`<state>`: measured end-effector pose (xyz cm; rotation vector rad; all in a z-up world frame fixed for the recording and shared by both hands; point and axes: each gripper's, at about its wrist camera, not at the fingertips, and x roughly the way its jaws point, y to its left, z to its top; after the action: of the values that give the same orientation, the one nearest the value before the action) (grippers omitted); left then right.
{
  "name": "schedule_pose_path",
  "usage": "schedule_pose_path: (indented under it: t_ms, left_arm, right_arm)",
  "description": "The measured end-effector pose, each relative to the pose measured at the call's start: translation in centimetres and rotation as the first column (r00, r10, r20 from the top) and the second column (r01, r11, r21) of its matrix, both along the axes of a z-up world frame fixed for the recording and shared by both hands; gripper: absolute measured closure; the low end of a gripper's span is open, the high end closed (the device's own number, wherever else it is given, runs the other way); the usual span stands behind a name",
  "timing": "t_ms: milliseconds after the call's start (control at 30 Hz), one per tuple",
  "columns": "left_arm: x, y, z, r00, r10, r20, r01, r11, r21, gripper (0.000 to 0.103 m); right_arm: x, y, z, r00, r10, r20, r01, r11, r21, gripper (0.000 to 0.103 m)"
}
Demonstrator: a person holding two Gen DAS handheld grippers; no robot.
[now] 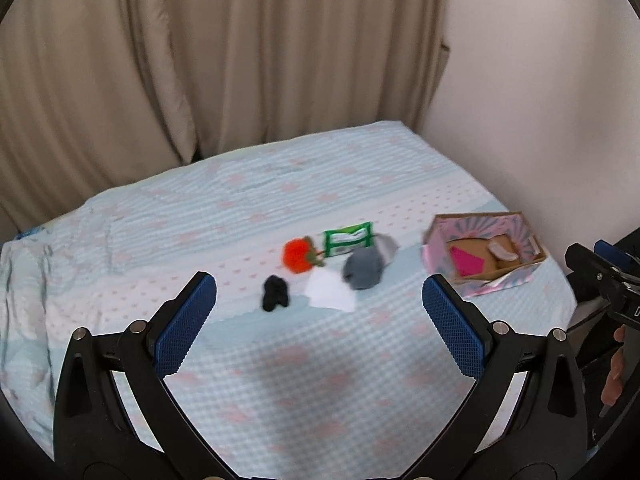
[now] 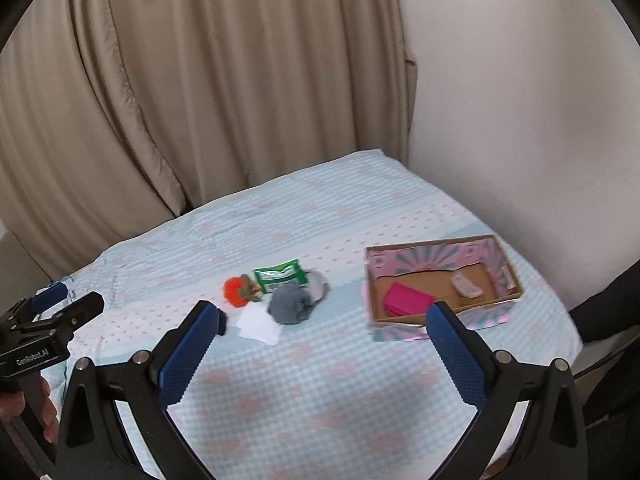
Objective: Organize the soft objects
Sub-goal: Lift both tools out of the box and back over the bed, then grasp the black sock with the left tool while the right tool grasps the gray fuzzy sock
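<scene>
A cluster of soft items lies mid-bed: an orange pom-pom [image 1: 297, 259] [image 2: 236, 291], a green packet [image 1: 347, 239] [image 2: 280, 276], a grey rolled cloth [image 1: 363, 269] [image 2: 291, 304], a lighter grey piece [image 1: 387, 246] [image 2: 319, 284], a white cloth [image 1: 330, 291] [image 2: 260, 325] and a small black item [image 1: 274, 293] [image 2: 221, 322]. To the right stands a pink cardboard box [image 1: 438, 240] [image 2: 440, 254] holding a magenta cloth [image 1: 466, 262] [image 2: 408, 299] and a pale item [image 1: 502, 250] [image 2: 464, 285]. My left gripper [image 1: 319, 300] and right gripper [image 2: 324, 326] hover open, empty, short of the cluster.
The bed [image 1: 280, 360] has a light blue checked sheet with pink hearts. Beige curtains [image 1: 200, 60] hang behind it and a white wall [image 1: 540, 100] runs along its right side. A person's hand [image 2: 44, 412] holds the left gripper's handle.
</scene>
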<state>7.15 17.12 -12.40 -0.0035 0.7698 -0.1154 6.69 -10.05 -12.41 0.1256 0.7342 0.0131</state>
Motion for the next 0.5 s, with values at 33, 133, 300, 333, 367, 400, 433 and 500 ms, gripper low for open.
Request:
schedule_pose_path:
  t_ms: [33, 133, 300, 333, 367, 400, 433, 500]
  left_arm:
    - [0.5, 0.6, -0.6, 1.0, 0.006, -0.004, -0.006, 1.0, 0.003, 0.001]
    - [2.1, 1.9, -2.7, 1.0, 0.018, -0.021, -0.018, 1.0, 0.009, 0.001]
    - [5.1, 3.6, -7.2, 0.998, 0.037, -0.058, -0.037, 0.999, -0.001, 0.001]
    - [5.9, 3.9, -8.4, 0.997, 0.038, -0.067, -0.038, 0.999, -0.008, 0.001]
    - [6.5, 4.0, -9.5, 0.997, 0.039, -0.073, -0.04, 0.999, -0.009, 0.001]
    - [7.2, 4.2, -10.7, 0.996, 0.04, -0.076, -0.041, 0.999, -0.01, 0.001]
    - [7.7, 4.3, -11.7, 0.996, 0.038, -0.079, -0.039, 0.999, -0.012, 0.001]
    - [9.2, 4.4, -14.2, 0.996, 0.033, -0.086, -0.034, 0.999, -0.011, 0.001]
  right_arm:
    - [0.4, 0.7, -0.6, 1.0, 0.004, -0.004, -0.004, 1.0, 0.006, 0.0]
    - [2.3, 2.8, -2.7, 1.0, 0.018, -0.026, -0.018, 1.0, 0.011, 0.0]
    - [6.1, 5.2, -7.2, 0.998, 0.027, -0.065, -0.026, 1.0, 0.017, 0.0]
    - [6.8, 5.5, -8.0, 0.997, 0.027, -0.071, -0.026, 1.0, 0.018, 0.0]
    - [7.6, 5.9, -9.0, 0.996, 0.027, -0.081, -0.026, 0.999, 0.018, 0.0]
    - [8.4, 6.2, -10.0, 0.995, 0.028, -0.092, -0.026, 0.999, 0.02, 0.0]
    - [9.4, 6.6, -11.3, 0.995, 0.027, -0.101, -0.025, 0.999, 0.022, 0.0]
    - [10.9, 7.2, -13.4, 0.994, 0.021, -0.111, -0.019, 1.0, 0.019, 0.0]
